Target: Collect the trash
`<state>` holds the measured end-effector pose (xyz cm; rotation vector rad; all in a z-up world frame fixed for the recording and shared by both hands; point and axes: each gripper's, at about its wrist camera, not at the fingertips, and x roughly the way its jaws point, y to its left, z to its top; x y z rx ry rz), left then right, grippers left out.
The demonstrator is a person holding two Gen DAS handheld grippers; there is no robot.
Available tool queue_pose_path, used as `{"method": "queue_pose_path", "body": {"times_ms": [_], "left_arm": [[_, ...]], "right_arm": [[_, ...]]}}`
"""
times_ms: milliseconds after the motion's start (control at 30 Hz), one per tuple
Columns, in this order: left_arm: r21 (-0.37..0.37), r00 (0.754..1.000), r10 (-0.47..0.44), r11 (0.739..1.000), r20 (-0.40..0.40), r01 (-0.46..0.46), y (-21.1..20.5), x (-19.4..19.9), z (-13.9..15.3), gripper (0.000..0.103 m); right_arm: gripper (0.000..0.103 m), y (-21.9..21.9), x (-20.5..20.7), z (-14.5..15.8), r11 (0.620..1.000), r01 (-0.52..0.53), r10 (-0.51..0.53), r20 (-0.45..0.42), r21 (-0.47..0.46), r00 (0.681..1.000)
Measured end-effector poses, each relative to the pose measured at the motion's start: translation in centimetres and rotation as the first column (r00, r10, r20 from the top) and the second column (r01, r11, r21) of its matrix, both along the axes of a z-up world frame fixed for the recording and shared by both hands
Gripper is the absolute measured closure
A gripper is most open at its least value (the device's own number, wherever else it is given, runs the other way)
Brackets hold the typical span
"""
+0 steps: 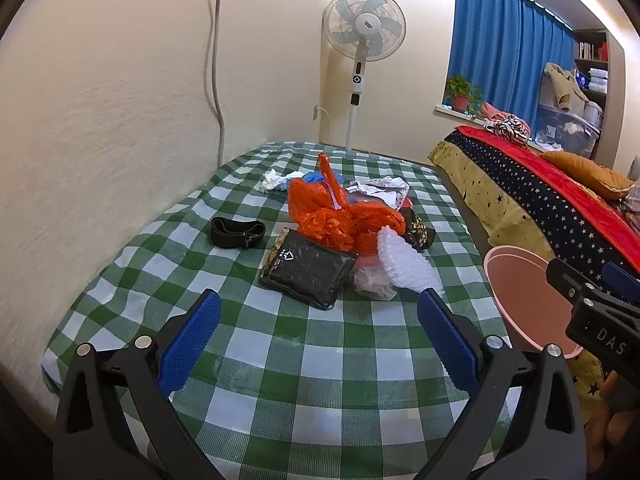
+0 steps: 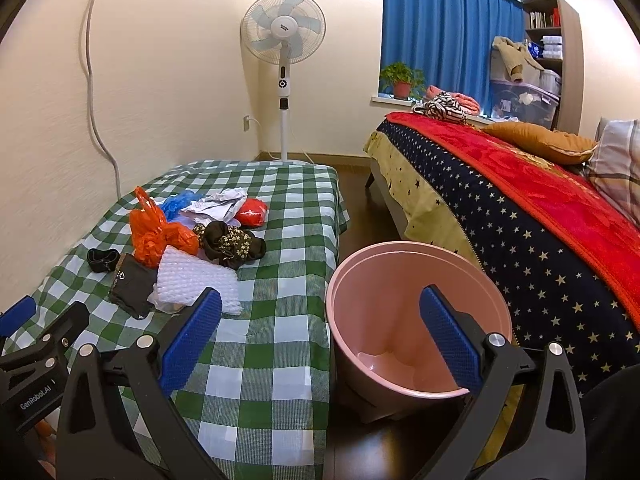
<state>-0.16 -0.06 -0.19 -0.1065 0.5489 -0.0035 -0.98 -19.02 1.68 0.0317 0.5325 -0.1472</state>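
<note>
Both grippers spread wide, nothing between the ribbed blue pads. Left gripper (image 1: 319, 338) hangs over a green/white checked cover (image 1: 280, 360), woven look, lightly rumpled. Trash heap lies ahead of its tips, apart from them: flat black glossy pouch (image 1: 306, 270) w/ white recycling mark nearest, slightly left of centre; bubble wrap (image 1: 404, 262), white, knobbly, just beside it toward the right finger; crinkled orange plastic bag (image 1: 340, 216) behind both; crumpled white paper (image 1: 380, 188) further back; black strap loop (image 1: 238, 232) off left, separate. Right gripper (image 2: 320, 338) points at the pink bin (image 2: 400, 252), smooth round plastic, mouth open, standing on dark floor betw. the checked cover and a star-print bed; its right finger overlaps the bin rim in view.
</note>
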Motion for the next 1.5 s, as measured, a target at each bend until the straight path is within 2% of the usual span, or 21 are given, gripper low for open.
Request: {"method": "queue_pose_path", "body": {"times_ms": [1267, 1500], "left_arm": [[-0.008, 1.000, -0.018, 1.000, 0.001, 0.018, -0.32, -0.31, 0.27, 0.008], [-0.014, 1.000, -0.017, 1.000, 0.000, 0.017, -0.19, -0.27, 0.25, 0.012]], "right_arm": [[0.006, -0.13, 0.09, -0.07, 1.000, 0.005, -0.005, 0.002, -0.007, 1.000], [0.018, -0.27, 0.15, -0.20, 1.000, 0.004, -0.004, -0.005, 0.007, 1.000]]}}
